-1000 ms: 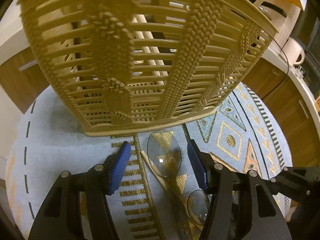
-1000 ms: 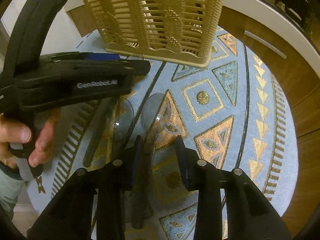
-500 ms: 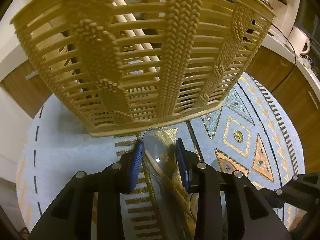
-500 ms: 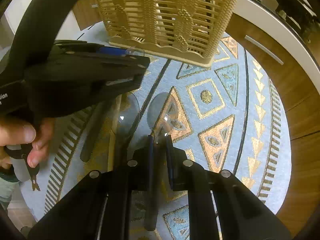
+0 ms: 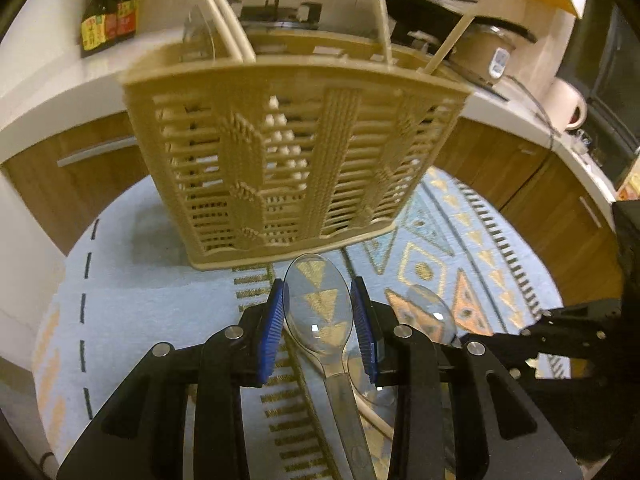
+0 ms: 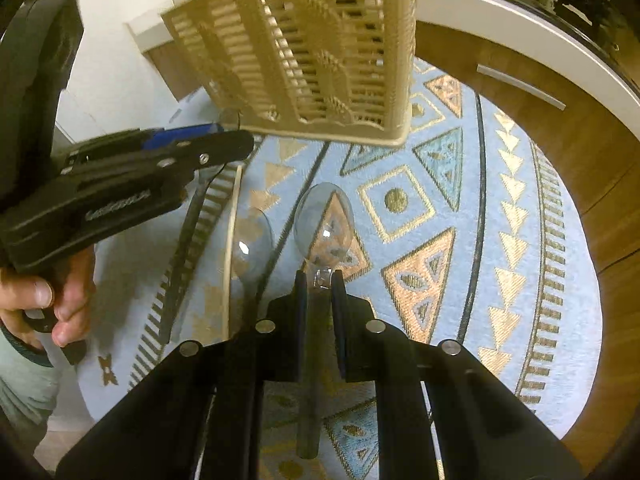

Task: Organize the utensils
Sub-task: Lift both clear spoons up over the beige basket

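We have the left gripper clamped across the bowl of a clear spoon, so the handle trails back between the jaws. Right gripper pinches a second spoon at its neck, bowl ahead. Basket sits beyond both, ready for drops.

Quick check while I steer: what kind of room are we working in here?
Most likely a home kitchen. Sauce bottles stand on a white counter, a pan sits on a stove behind the utensil basket, and wood cabinets run below.
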The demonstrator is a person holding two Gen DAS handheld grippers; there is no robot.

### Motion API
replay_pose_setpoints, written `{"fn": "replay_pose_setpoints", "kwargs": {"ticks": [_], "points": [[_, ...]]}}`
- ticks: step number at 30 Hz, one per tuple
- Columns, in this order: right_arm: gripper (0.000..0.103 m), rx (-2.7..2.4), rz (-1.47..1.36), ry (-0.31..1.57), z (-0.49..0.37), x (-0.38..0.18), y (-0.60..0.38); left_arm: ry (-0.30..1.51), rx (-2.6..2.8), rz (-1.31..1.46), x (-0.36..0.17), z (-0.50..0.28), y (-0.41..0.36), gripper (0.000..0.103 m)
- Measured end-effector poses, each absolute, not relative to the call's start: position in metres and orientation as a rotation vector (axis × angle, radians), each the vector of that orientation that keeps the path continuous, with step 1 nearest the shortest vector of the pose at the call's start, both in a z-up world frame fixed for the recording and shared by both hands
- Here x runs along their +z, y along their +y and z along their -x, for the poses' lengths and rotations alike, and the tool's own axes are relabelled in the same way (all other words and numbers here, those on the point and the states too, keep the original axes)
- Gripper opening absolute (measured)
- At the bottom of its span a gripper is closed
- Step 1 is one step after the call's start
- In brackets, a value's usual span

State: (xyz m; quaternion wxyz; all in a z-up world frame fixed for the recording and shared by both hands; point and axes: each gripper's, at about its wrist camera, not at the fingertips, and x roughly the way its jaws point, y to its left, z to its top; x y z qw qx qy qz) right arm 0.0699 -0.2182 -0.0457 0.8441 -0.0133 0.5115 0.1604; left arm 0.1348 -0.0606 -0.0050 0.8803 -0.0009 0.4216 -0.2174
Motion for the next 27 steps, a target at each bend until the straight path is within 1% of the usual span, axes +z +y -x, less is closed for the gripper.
{"fn": "replay_pose_setpoints", "kwargs": {"ticks": [6,13,19,27], "points": [[0.010,0.393,-0.007,1.003,-0.065,-0.029,-0.218,0.790,-0.495,0.019,0.023,-0.110,-0.043,0.031],[0.010,0.441,-0.045,0.848,-0.050,0.016,-0.225,0.637,-0.512,0.048,0.070,-0.092,-0.031,0.031],[0.010,0.442,-0.053,0.707,-0.053,0.064,-0.227,0.517,-0.502,0.057,0.108,-0.091,-0.035,0.031],[0.010,0.388,-0.061,0.539,-0.080,0.103,-0.223,0.349,-0.428,0.126,0.152,-0.109,-0.034,0.031]]}}
